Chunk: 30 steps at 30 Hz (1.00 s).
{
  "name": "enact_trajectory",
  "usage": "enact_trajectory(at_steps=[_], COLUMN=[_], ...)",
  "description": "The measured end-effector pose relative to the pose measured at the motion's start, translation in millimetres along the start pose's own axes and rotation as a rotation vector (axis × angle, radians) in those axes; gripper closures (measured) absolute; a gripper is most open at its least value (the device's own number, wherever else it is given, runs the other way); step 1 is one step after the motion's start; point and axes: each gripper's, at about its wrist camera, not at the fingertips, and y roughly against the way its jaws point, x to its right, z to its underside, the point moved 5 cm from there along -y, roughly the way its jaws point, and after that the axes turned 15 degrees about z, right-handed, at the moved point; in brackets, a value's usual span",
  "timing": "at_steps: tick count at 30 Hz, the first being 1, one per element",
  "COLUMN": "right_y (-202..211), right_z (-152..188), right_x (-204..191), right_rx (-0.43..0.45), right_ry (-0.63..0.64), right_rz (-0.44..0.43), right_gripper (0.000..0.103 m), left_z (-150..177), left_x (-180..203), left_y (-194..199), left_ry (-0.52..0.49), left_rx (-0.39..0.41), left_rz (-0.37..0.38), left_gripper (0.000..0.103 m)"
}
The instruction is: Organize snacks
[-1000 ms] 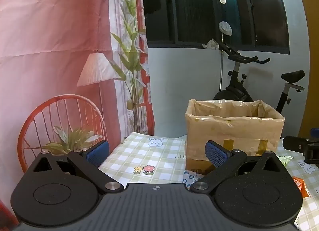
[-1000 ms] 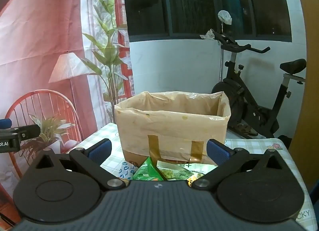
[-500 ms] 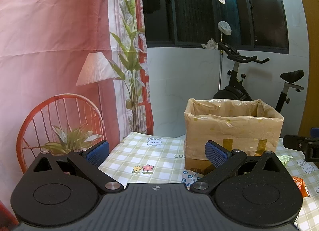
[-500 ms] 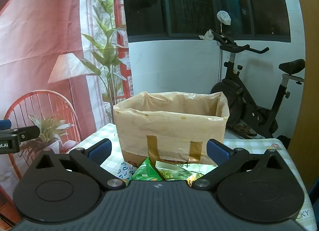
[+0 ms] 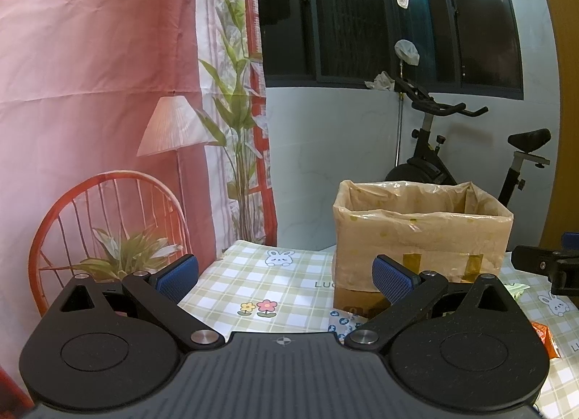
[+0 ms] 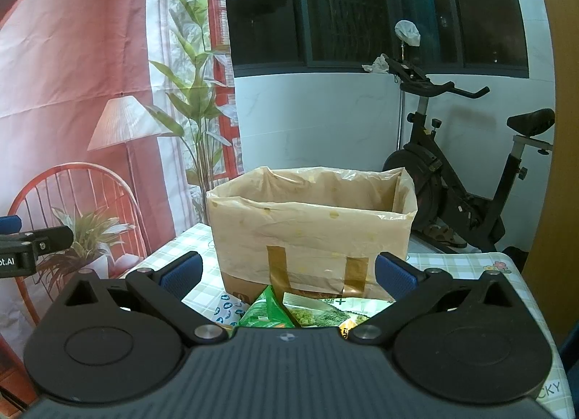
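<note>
A cardboard box [image 5: 421, 234] lined with a tan plastic bag stands on the checked tablecloth [image 5: 275, 285]; it shows straight ahead in the right wrist view as the box [image 6: 313, 234]. Green snack packets [image 6: 289, 312] lie in front of it, just past my right gripper [image 6: 287, 272], which is open and holds nothing. An orange packet [image 5: 544, 337] lies at the right edge of the left wrist view. My left gripper [image 5: 286, 272] is open and empty, left of the box. The box's inside is hidden.
A blue-patterned packet [image 6: 228, 307] lies by the box's near left corner. An exercise bike [image 6: 459, 183] stands behind the table at the right. A printed backdrop [image 5: 90, 93] with a red chair and plants hangs to the left. The other gripper's tip [image 5: 542, 263] shows at right.
Both views have shifted only slightly; the box sits a touch lower in each frame. Both grippers stay open and empty.
</note>
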Motion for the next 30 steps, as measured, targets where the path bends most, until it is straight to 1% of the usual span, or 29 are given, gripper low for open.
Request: enact_trajectory(at_steps=[30], right_y=[-0.1], right_z=[0.3], right_x=[0.8], right_rx=[-0.001], right_ry=[0.003], right_rz=[0.001], right_gripper=[0.000], left_z=[2.6], left_x=[-1.7], left_y=[-0.4], left_ry=[0.017], left_rx=[-0.004], left_rz=[0.006], left_gripper=[0.000])
